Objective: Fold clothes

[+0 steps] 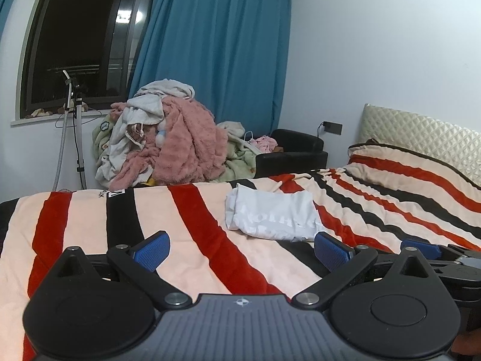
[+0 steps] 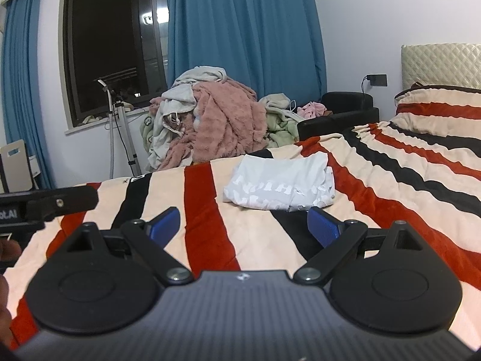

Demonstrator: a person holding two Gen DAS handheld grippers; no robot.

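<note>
Your left gripper (image 1: 242, 251) and right gripper (image 2: 243, 227): black linkages, silver pivot screws, blue textured pads (image 1: 151, 251), grey ribbed bodies with a small round emblem.

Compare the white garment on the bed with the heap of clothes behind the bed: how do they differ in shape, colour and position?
The white garment lies folded in a flat, compact packet; the heap of clothes is loose, crumpled and piled high. The white garment is one pale colour with faint lettering; the heap of clothes mixes pink, grey and green. The white garment rests on the striped blanket; the heap sits beyond the bed by the blue curtain. Both are fabric, and neither is gripped.
</note>
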